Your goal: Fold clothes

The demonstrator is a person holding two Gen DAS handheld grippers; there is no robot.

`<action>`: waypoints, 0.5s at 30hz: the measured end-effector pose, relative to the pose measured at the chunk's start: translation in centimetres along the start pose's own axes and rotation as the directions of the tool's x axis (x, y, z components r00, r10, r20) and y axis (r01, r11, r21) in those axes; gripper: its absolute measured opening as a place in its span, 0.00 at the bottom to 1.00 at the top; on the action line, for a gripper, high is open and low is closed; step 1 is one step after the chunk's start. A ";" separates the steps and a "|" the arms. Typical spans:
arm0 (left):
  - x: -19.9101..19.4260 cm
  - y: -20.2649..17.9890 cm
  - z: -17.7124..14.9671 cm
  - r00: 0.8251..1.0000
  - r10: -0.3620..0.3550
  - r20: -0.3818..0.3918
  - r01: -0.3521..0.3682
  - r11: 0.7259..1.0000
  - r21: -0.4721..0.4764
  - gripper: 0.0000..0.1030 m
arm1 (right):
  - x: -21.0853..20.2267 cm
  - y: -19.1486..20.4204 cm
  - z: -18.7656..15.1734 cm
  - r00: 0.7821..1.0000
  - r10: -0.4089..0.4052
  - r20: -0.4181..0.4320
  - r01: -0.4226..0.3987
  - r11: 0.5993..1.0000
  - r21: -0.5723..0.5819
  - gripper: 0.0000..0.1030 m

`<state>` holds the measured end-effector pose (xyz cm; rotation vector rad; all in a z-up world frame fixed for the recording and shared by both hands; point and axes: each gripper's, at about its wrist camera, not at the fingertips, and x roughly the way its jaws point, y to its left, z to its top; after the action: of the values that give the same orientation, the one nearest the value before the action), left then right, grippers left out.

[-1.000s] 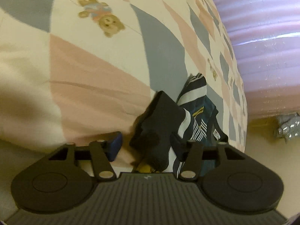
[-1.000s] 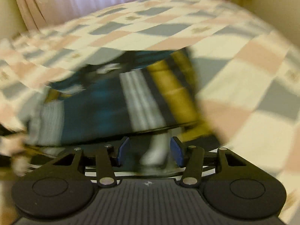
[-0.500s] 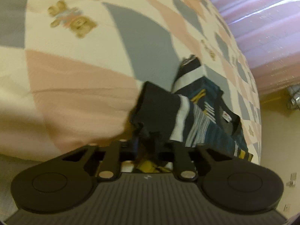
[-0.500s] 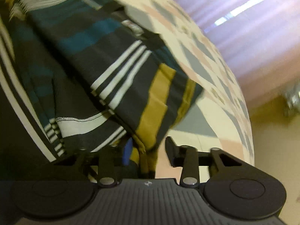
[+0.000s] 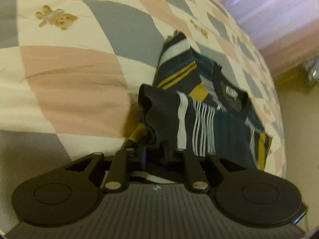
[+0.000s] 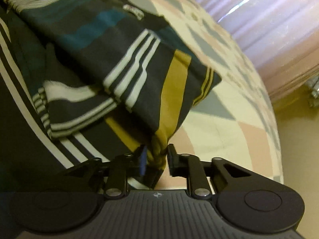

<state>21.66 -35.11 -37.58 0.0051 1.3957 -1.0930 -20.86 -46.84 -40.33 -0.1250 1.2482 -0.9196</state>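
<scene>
Left tongs [image 5: 157,153] pinch a dark bunch of the striped shirt [image 5: 219,107] while their jaws ease open — it lies on the bed [image 5: 69,75]. Right tongs [image 6: 156,159], also parting, hold the shirt's yellow-banded edge [image 6: 171,91] — likely setting a fold down.

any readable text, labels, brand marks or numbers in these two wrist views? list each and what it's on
No text can be read.
Neck label inside the striped shirt collar: too blurred to read.
Small emblem on the left gripper body: a mark, not legible.
Same emblem on the right gripper body: not legible.
</scene>
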 end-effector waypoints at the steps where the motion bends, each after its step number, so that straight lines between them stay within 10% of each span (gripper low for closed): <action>1: -0.2 0.2 0.1 1.000 -0.011 0.005 0.011 1.000 -0.024 0.32 | 0.0 -0.2 0.0 1.000 0.005 -0.007 -0.005 1.000 0.003 0.24; 8: 1.7 1.5 0.8 0.999 -0.046 -0.018 0.043 0.986 -0.162 0.38 | -2.9 -5.6 0.0 0.977 0.204 0.070 -0.215 0.935 0.283 0.42; 12: 1.5 0.8 0.7 0.999 -0.046 -0.002 0.046 0.991 -0.123 0.04 | -2.9 -10.6 0.3 0.947 0.282 0.152 -0.319 0.789 0.525 0.42; 15: 0.2 -0.2 0.2 0.999 -0.051 0.020 0.052 0.997 -0.060 0.04 | -1.5 -13.8 1.0 0.944 0.273 0.185 -0.323 0.655 0.683 0.42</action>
<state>21.68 -35.44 -37.53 -0.0849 1.4180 -1.0901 -27.33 -55.24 -31.27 0.6525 0.7405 -1.0316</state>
